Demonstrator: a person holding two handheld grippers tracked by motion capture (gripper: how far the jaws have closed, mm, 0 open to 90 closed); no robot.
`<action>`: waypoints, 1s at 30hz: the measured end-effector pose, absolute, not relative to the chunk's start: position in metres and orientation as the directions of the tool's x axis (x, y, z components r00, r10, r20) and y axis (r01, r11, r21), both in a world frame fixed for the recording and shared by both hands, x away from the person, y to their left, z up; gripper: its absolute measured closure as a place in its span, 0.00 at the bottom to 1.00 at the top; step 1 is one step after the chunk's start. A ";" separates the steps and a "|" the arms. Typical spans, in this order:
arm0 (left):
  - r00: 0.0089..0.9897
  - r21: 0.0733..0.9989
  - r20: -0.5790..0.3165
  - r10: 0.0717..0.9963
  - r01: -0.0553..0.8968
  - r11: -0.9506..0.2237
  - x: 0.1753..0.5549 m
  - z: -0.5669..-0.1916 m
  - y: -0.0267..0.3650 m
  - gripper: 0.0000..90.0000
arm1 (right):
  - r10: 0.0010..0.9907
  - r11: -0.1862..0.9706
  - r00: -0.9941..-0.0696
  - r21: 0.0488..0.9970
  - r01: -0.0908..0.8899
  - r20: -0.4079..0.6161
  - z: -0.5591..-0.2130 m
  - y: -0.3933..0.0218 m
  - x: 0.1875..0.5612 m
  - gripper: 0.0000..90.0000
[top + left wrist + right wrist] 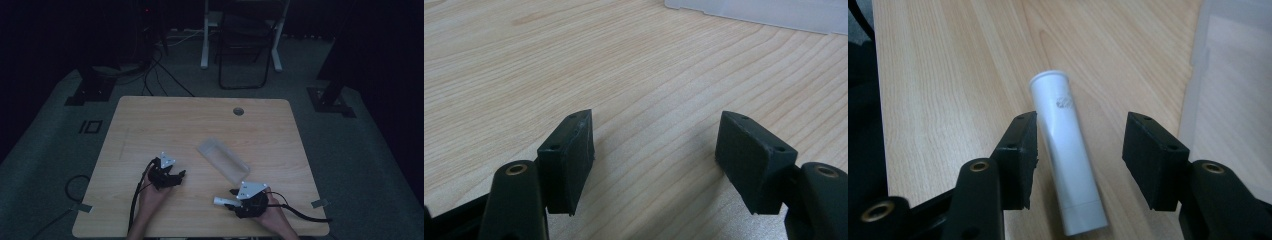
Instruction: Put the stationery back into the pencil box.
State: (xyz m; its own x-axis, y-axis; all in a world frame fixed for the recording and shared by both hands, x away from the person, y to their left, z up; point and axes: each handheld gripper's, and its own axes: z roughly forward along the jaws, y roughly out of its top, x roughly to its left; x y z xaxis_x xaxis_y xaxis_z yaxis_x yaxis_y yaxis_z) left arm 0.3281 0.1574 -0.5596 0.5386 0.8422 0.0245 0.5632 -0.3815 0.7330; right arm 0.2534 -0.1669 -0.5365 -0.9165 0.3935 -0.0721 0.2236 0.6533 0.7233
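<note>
Right gripper (1075,160) jaws spread, white tube (1066,150) lying between pads, not clamped, near front edge of table (150,125) toward right corner. Clear tray (223,160) just beside, mid-table. Left gripper (656,160) spread, empty, over bare wood.

Risks (judgement):
- tube sits closer to one pad; closing may roll or skew it
- nudge toward front edge, falls off
- jaw may clip tray wall

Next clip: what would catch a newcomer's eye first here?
Probably the white plastic tube lying on the light wooden table between the open jaws of the right gripper, near the table's front right edge. Next, the clear rectangular plastic tray lying slantwise at mid-table. The left gripper rests at front left, jaws open over bare wood.
</note>
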 end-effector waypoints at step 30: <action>0.539 0.733 0.025 0.842 0.563 -0.382 0.328 -0.560 0.157 0.36 | 0.383 0.695 -0.923 0.668 0.264 -0.035 -0.552 -0.173 0.255 0.69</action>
